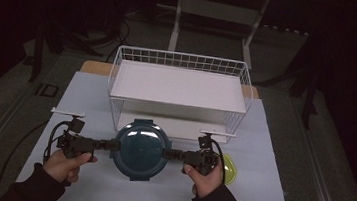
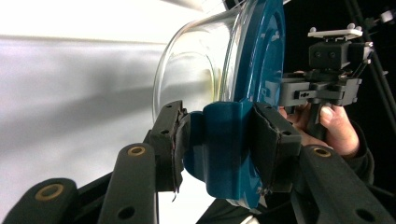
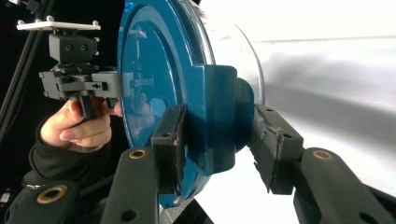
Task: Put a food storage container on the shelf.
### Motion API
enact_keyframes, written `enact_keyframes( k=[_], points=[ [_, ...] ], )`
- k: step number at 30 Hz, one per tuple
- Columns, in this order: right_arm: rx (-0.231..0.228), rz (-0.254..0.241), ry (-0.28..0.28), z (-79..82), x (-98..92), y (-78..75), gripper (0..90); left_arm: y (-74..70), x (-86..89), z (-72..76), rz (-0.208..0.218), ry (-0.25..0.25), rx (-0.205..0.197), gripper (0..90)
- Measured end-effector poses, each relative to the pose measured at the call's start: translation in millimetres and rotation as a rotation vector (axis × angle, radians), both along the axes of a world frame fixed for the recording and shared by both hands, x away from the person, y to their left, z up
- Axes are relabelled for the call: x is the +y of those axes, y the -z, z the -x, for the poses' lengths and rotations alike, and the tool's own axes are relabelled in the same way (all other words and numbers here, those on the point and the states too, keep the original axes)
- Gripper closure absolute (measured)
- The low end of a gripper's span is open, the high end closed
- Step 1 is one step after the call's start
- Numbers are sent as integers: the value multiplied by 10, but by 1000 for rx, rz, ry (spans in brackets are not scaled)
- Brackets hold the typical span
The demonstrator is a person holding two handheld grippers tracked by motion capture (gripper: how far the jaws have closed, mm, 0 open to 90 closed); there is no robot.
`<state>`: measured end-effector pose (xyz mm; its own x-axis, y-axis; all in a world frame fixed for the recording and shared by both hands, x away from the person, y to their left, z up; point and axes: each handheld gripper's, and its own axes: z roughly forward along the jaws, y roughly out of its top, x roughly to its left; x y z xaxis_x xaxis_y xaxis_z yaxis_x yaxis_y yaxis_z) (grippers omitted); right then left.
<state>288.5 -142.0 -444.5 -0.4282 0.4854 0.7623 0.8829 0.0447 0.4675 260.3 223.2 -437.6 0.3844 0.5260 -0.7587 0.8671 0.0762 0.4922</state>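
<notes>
Teal-lidded clear glass bowl (image 1: 141, 149) | round | latch tabs on sides

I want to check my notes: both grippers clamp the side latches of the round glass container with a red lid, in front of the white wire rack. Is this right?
Not quite: the lid is dark teal blue, as the high view shows. The left gripper and right gripper do clamp its side latches, in front of the white wire rack.

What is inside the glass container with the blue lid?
Through the clear wall of the glass container nothing shows inside; it looks empty. From above, the blue lid covers the inside. Both grippers, left and right, clamp its side latches.
</notes>
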Motion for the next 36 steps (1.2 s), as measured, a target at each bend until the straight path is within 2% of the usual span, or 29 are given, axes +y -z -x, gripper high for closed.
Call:
enact_keyframes(
  k=[3,4,14,17,24,30,36],
  points=[
    [-11,3,-1,-1,-12,-37,562,-22,-12,-2,6,0,-1,565],
    [-23,6,4,-12,-50,-132,563,-82,-46,-21,15,4,-7,565],
    [-76,-18,43,-105,-216,-439,567,-295,-191,-119,51,30,-42,569],
    [-80,-19,46,-122,-244,-489,568,-346,-217,-152,45,37,-51,570],
    [-102,-32,66,-200,-353,-671,568,-564,-319,-294,39,49,-75,570],
    [-124,-24,84,-274,-423,-817,568,-643,-391,-430,66,58,-91,570],
    [-134,-31,105,-360,-513,-926,568,-793,-474,-574,53,73,-108,570]
  ],
)
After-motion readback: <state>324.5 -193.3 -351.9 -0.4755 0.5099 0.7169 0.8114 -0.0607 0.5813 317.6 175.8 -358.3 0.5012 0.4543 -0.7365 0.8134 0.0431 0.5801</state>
